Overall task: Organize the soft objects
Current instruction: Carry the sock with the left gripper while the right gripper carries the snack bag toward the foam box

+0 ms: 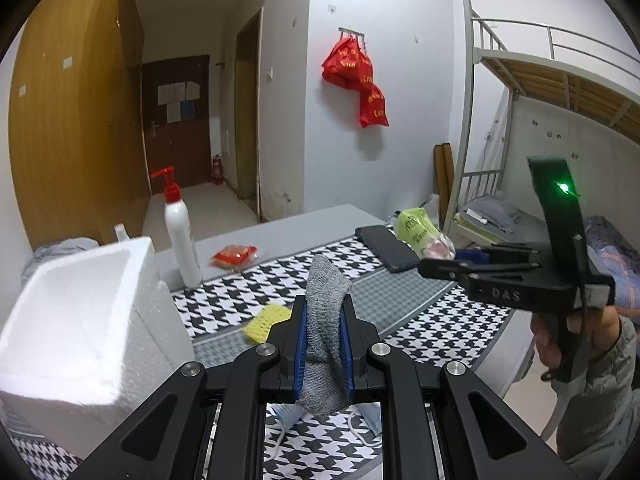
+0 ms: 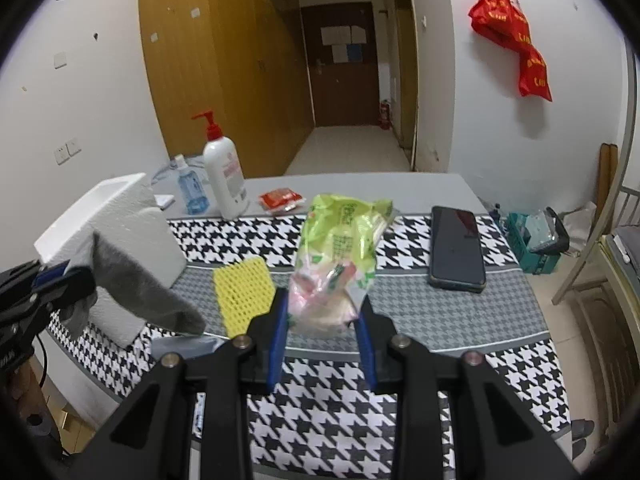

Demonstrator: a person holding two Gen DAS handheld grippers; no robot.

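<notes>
Through the left wrist camera I am seeing my left gripper [image 1: 324, 320] clenching a grey knitted cloth [image 1: 325, 312], its limp weave standing up between the blue pads and drooping below them, lifted clear of the houndstooth tablecloth [image 1: 432, 316]. A white foam box [image 1: 80, 312] with a pebbled wall is crowding the left side, a white pump bottle [image 1: 182, 232] standing just behind it. My right gripper [image 1: 430, 266] is hanging off to the right above the table's right edge, with open cloth lying between the two tools.

Through the right wrist camera I am watching the right gripper [image 2: 322, 312] grasping a crinkled green plastic packet [image 2: 340, 248], shiny and puffed, raised off the cloth. A yellow mesh sponge [image 2: 242, 292] is lying flat just left of it, a dark phone [image 2: 456, 248] resting well to the right near the table edge, and the grey cloth is dangling in front of the foam box at the left
</notes>
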